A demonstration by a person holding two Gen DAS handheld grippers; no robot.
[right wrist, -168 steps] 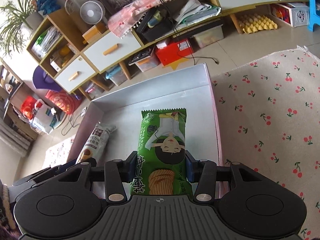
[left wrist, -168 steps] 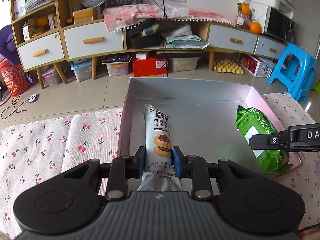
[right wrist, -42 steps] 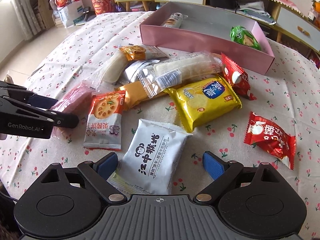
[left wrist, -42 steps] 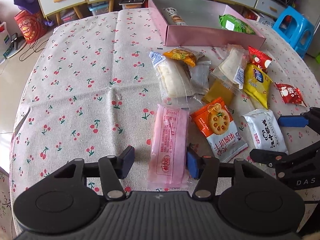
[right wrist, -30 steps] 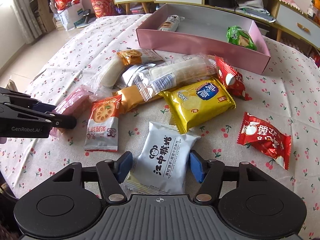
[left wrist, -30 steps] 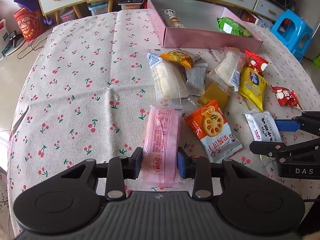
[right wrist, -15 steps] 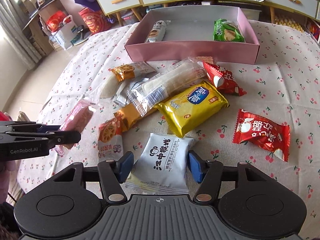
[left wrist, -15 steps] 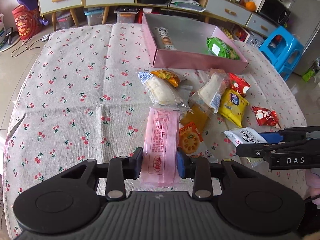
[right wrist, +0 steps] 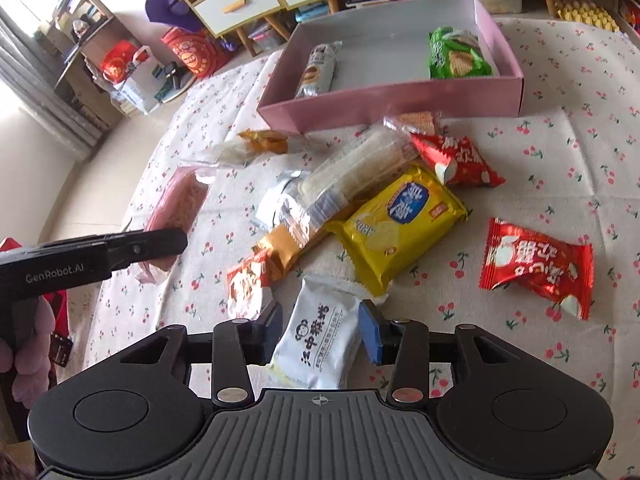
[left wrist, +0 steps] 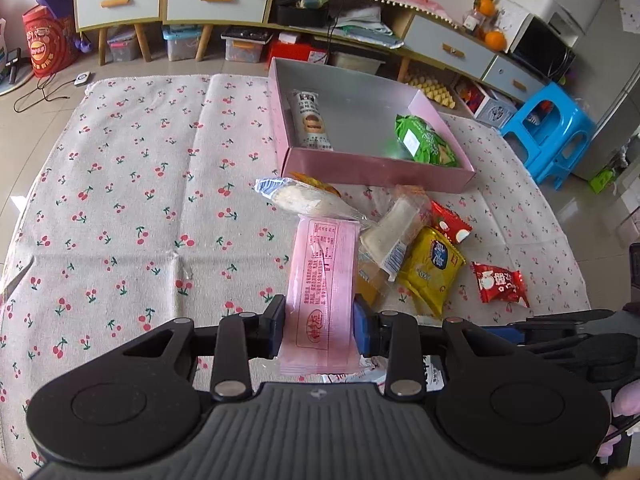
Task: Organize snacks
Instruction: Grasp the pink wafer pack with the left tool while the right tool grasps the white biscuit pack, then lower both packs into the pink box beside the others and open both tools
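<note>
The left gripper (left wrist: 319, 330) is clamped on a pink packet (left wrist: 322, 288), lifted above the cherry-print cloth (left wrist: 120, 208). The right gripper (right wrist: 320, 334) grips a white packet (right wrist: 316, 344) by its sides, pads (right wrist: 370, 336) pressed in.

A pink box (left wrist: 376, 170) sits near the far edge of the cloth. Inside, a grey biscuit tube (left wrist: 311, 120) lies along its left wall and a green pack (left wrist: 424, 142) by its right wall.

The left wrist view shows the pink packet's printed back and hides much of the pile behind it. The right wrist view lays that pile open: a yellow bag (right wrist: 400, 226) in the middle, a clear-wrapped roll (right wrist: 352, 172) across its top, a gold bar (right wrist: 284, 250) and an orange pack (right wrist: 246, 284) just beside the white packet, two red packs (right wrist: 538, 266), one nearer the box (right wrist: 456, 158). It also shows the left gripper from the side (right wrist: 120, 254), with the pink packet (right wrist: 176, 208) sticking out beyond it.
</note>
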